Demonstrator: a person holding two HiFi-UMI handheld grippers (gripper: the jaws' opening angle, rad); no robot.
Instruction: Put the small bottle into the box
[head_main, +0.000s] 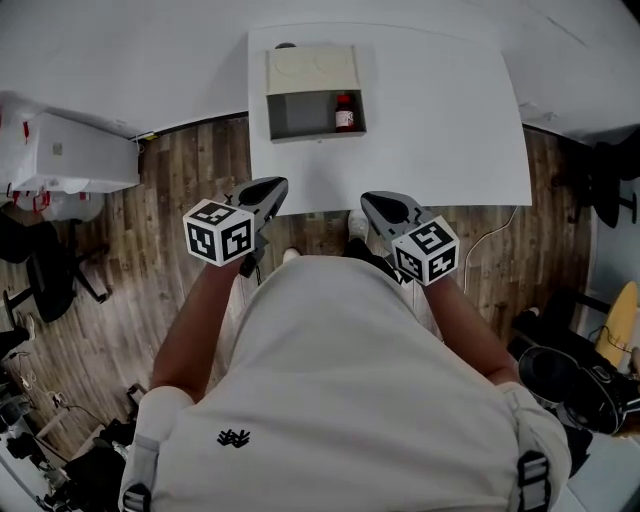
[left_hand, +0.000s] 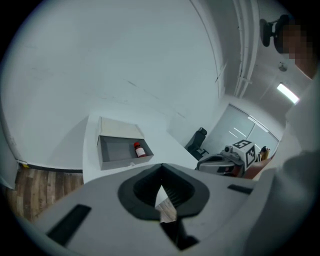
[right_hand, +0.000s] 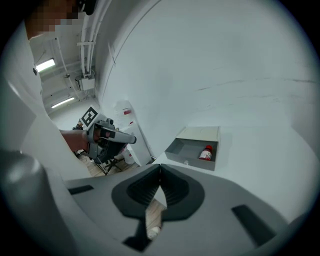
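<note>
a white table (head_main: 440, 120) stands on a dark wood floor (head_main: 190, 170), its far edge against a white wall (head_main: 120, 50). a white cabinet (head_main: 70, 150) sits at the left, with a black chair (head_main: 50, 275) near it. a second chair (head_main: 610, 180) is at the right. a strip light (left_hand: 287, 93) glows on the ceiling near white pipes (left_hand: 245, 50).

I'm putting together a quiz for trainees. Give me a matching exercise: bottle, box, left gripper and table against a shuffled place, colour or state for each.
1 bottle
2 box
3 left gripper
4 table

A white, bears the box
B shut, empty
C red cap, in the box at its right
D grey inside, lid open

Pairs: 1-C, 2-D, 3-B, 4-A
</note>
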